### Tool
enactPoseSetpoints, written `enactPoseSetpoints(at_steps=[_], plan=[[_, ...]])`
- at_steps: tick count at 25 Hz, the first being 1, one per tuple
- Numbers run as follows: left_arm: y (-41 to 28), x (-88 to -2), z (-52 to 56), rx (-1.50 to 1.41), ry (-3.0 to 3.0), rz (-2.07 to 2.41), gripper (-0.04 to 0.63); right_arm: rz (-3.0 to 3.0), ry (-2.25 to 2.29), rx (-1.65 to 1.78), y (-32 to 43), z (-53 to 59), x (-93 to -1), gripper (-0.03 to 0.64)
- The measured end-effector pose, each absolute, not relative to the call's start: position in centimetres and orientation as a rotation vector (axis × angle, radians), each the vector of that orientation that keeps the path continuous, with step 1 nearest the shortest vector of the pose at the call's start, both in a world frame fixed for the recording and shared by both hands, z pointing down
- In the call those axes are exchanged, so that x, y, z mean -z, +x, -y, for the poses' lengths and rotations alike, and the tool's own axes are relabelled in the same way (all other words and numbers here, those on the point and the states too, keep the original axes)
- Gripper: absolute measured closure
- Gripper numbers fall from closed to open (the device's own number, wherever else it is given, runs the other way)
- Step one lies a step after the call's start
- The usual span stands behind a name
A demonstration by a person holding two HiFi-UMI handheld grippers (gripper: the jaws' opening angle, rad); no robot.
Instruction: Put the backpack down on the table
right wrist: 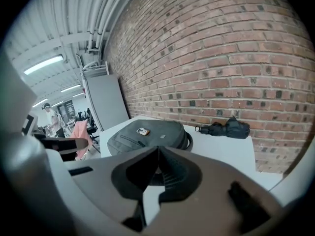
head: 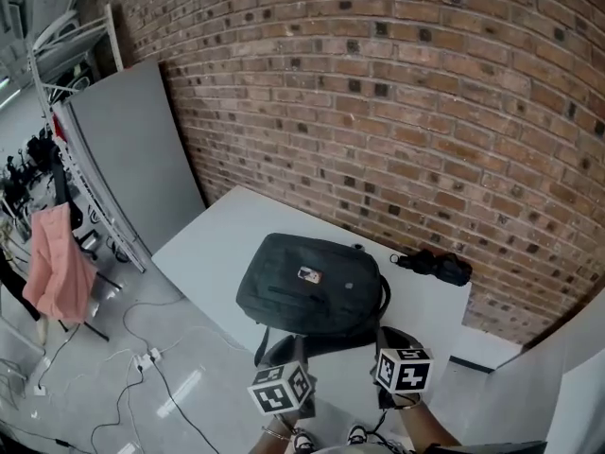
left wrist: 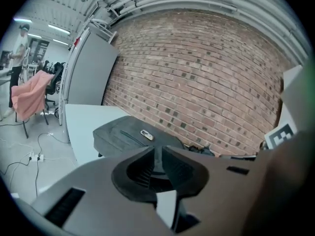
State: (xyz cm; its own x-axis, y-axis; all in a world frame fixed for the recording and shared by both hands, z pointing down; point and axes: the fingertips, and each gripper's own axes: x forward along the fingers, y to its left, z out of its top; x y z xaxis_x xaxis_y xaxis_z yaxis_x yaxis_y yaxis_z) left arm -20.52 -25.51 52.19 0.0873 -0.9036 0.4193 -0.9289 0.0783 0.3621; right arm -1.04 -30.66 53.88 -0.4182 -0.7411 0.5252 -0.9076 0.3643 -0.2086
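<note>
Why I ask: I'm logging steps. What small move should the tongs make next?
Probably none, just hold both tongs back: the backpack lies flat on the table, and the left tongs and right tongs look shut, empty and clear of it.

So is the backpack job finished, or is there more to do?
Looks done: the backpack lies flat on the table, near a folded umbrella. In hand: nothing; the left gripper and right gripper are both clear of it, jaws together and empty. Left: seemingly nothing.
</note>
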Motion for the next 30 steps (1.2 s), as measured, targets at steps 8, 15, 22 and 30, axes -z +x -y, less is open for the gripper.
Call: enactPoseSetpoints(at_steps=[8, 15, 22, 30], plan=[[-23.2, -49.6, 24.7, -0.072, 1.829, 1.876, 0.583, 2.345, 1.471, -0.658, -2.4, 30.3, -51.6, 0.586], [-23.4, -49.7, 24.2, -0.09, 1.809, 1.888, 0.583, 2.355, 1.453, -0.611, -3.0, 29.6, -51.4, 0.586], [-23.0, -50.4, 23.9, -0.104, 1.789, 1.881, 0.583, 2.354, 1.448, -0.609, -2.5, 29.4, -51.4, 0.586], [-22.7, -51.0, 24.1, -0.122, 1.786, 1.869, 0.583, 2.345, 1.446, -0.619, -2.1, 29.2, -51.8, 0.587]])
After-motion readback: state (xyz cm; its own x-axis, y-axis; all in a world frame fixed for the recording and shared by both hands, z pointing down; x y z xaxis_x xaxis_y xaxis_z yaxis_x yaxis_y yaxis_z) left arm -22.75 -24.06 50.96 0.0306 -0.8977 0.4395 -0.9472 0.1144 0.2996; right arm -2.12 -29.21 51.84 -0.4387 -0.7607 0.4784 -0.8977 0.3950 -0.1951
